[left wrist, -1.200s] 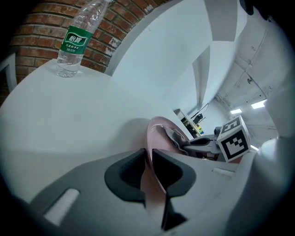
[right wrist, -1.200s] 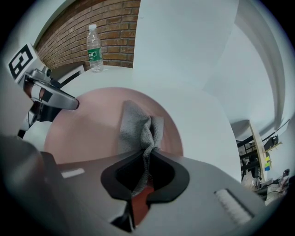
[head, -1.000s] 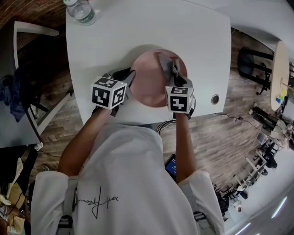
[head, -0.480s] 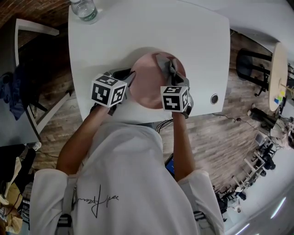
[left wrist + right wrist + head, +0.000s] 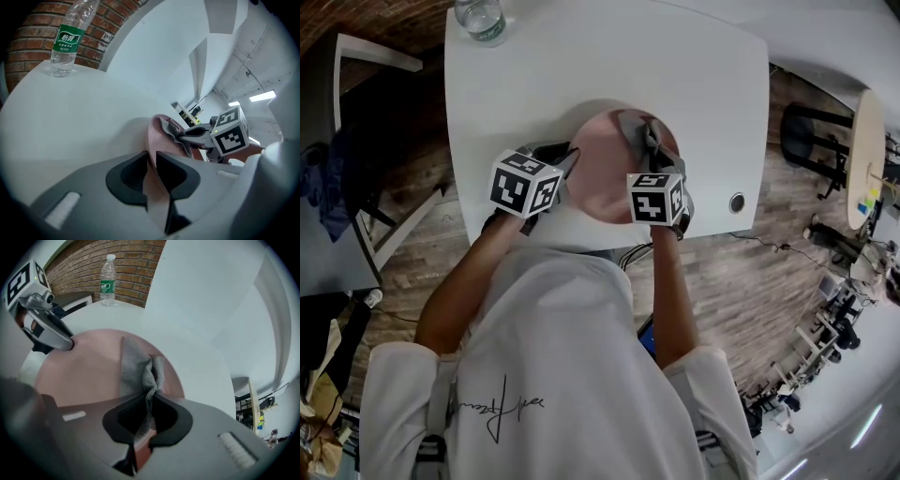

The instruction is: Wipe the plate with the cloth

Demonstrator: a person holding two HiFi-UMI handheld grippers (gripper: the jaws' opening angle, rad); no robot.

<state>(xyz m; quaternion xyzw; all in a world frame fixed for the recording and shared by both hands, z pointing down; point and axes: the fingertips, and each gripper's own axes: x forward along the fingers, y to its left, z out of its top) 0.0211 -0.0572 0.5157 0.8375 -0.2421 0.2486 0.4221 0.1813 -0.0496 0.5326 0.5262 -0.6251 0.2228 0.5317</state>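
Holds the pink plate (image 5: 602,178) by its left rim with the left tongs (image 5: 151,161). In the left gripper view, rim right between both dark pads and touching them, so gripped, though with jaws that have just been easing apart. Seen edge-on there, with the right tongs (image 5: 654,155) just beyond.

Pinches the grey cloth (image 5: 136,364) in the right tongs, closed tight on a bunched fold. From the pinch, spreads the rest of the cloth over the plate's right half, toward the far rim. Pressed against the pink surface, well inside the rim.

Keeps the plate on a white desk (image 5: 609,56), in its near middle part, close to the near edge and between the two tongs. Hard to tell whether quite flat on the desk or tipped a little at the gripped side; dark shadow along the far-left rim.

At the desk's far-left corner, an upright clear bottle (image 5: 480,17) with a green label, well apart from the plate.
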